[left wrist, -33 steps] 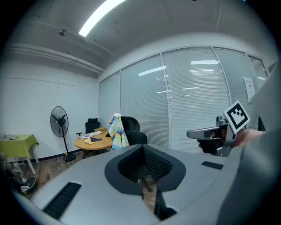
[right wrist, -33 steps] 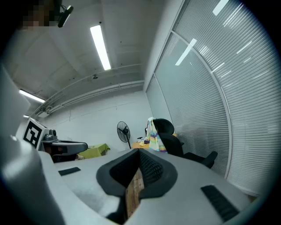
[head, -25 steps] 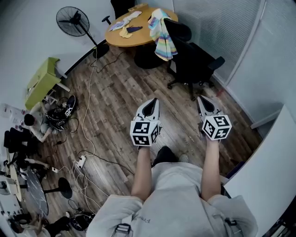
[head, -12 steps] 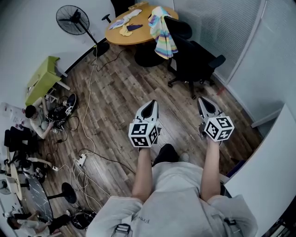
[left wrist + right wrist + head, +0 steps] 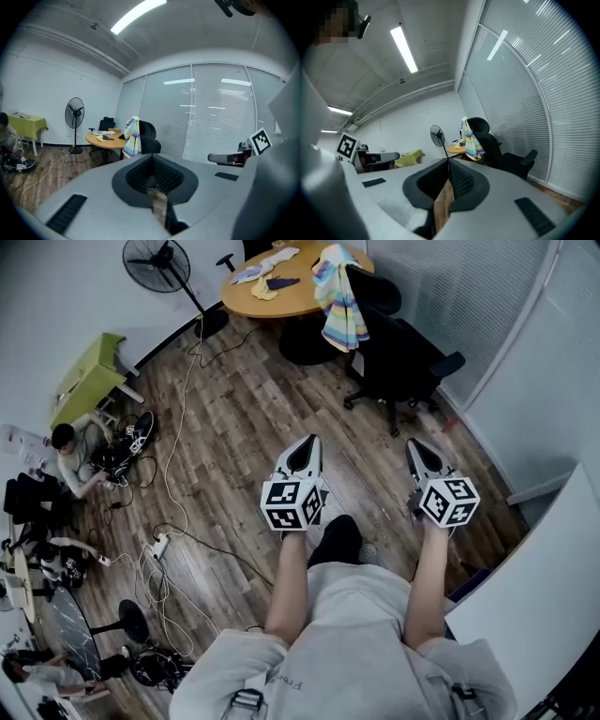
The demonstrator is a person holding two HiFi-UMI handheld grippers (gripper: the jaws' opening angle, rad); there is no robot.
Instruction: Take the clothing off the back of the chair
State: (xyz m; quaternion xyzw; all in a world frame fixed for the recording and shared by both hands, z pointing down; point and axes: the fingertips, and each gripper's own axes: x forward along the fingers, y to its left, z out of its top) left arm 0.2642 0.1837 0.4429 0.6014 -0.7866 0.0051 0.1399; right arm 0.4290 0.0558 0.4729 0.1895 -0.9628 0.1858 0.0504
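In the head view, the person stands on a wood-plank floor (image 5: 253,418) with both arms held forward, the left gripper (image 5: 305,448) and the right gripper (image 5: 419,451) side by side and well apart from the furniture ahead. The striped garment (image 5: 342,310) hangs over the back of a black office chair (image 5: 403,357) that stands just beside a round wooden table (image 5: 281,292) at the far end of the room. A pedestal fan (image 5: 161,263) stands to the left of the round wooden table, a green table (image 5: 86,381) sits by the left wall, and white cables (image 5: 173,456) trail across the floor. In the left gripper view, the left gripper (image 5: 152,187) has its jaws clenched together with nothing between them. Past them, the striped garment (image 5: 132,138) drapes over the office chair (image 5: 149,138), with window blinds (image 5: 215,112) behind and the right gripper (image 5: 213,158) showing at the right edge. In the right gripper view, the right gripper (image 5: 447,171) also has its jaws pressed together and empty. The striped garment (image 5: 472,140) hangs on the back of the office chair (image 5: 501,154) some way off, the pedestal fan (image 5: 437,135) stands to its left, and the left gripper (image 5: 391,155) shows at the left side.
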